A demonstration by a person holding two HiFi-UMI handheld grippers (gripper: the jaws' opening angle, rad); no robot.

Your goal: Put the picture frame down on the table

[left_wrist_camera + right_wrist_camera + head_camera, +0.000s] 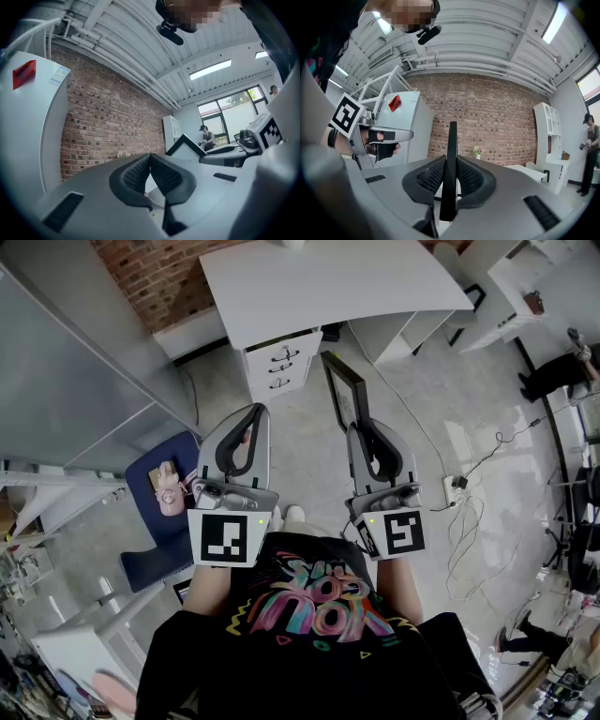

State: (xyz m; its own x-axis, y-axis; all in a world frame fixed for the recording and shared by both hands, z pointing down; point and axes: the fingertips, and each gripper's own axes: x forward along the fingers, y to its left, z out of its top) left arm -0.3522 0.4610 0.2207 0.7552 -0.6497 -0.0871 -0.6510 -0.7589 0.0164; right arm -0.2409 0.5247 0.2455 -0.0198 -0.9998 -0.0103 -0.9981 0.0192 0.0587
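A thin black picture frame (343, 388) is held upright in the air, and my right gripper (362, 429) is shut on its lower edge. In the right gripper view the frame (451, 140) stands edge-on between the ribbed pads (468, 177). My left gripper (257, 412) is level with it to the left, apart from the frame. Its jaws are shut with nothing between them, and in the left gripper view the tips (150, 156) meet. That view also shows the frame (184, 142) to the right. The white table (328, 287) lies ahead, beyond both grippers.
A white drawer unit (281, 362) stands under the table's near edge. A blue chair (159, 521) with a pink item (167, 488) is at the left. Cables and a power strip (457, 486) lie on the floor at right. A small flower vase (477, 151) stands by the brick wall.
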